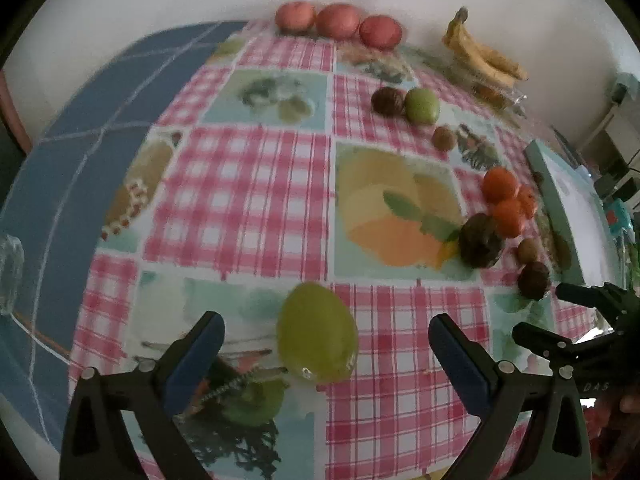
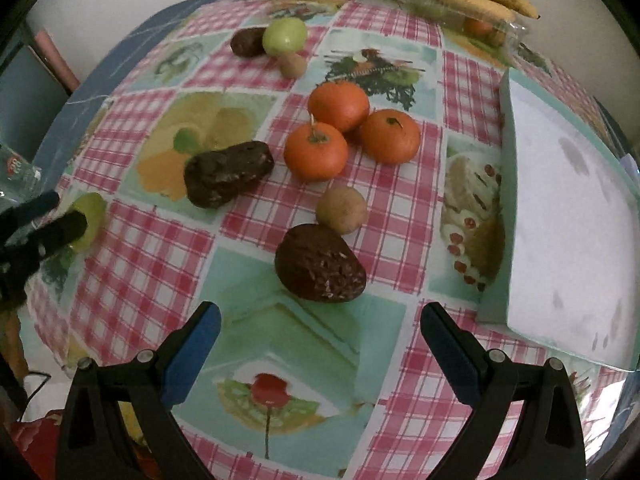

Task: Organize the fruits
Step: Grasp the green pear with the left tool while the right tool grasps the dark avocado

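My left gripper (image 1: 326,344) is open, with a green mango (image 1: 318,334) lying on the tablecloth between its fingers, not gripped. My right gripper (image 2: 320,332) is open and empty, just short of a dark avocado (image 2: 320,264). A kiwi (image 2: 341,210), three oranges (image 2: 316,152) and a second dark avocado (image 2: 228,178) lie beyond it. Farther back sit a green fruit (image 2: 284,36), a dark avocado (image 2: 248,41) and a kiwi (image 2: 293,65). Three red apples (image 1: 338,20) line the far edge. Bananas (image 1: 486,58) rest at the back right.
A checked, fruit-printed tablecloth (image 1: 248,184) covers the table. A white box (image 2: 560,220) stands at the right. A clear plastic container (image 2: 476,24) sits under the bananas. A glass (image 1: 10,272) is at the left edge. A blue cloth (image 1: 100,112) covers the far left.
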Motion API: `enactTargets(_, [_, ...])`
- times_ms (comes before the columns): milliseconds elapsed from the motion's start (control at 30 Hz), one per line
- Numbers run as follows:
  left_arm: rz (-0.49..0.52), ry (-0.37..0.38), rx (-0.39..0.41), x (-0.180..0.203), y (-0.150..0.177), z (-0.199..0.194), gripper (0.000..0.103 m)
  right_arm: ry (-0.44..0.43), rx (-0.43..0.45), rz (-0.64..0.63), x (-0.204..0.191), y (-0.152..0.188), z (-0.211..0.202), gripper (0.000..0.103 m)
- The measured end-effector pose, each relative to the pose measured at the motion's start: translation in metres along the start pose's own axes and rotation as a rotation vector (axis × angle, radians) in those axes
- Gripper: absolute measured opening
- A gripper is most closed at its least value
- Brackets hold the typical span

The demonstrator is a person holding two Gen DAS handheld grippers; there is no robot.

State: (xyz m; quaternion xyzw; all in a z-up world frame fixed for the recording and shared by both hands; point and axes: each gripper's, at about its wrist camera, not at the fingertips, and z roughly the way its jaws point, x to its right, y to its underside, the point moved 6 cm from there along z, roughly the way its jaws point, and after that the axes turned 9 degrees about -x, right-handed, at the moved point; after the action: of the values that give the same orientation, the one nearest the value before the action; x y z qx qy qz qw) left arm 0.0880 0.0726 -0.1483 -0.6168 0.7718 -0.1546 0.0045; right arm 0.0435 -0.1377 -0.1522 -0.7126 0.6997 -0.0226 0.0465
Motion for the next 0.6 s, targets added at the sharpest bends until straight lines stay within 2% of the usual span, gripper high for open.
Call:
enactTargets(167, [0.005,-0.022,-0.031,0.002,0.004,0.010,0.102,0.032,-0.010,-0.009,-0.006,-0.006,0.013,0.100])
enactTargets(433, [0.058,-0.139,-0.061,0.005,0.003,0.020,0.102,0.041,0.017,0.009,-0.015,-0.015,0.017,0.100])
enactTargets(600, [0.050,-0.141,-0.050,0.002,0.001,0.020,0.103,0.039,0.030,0.026,-0.013,-0.023,0.013,0.092])
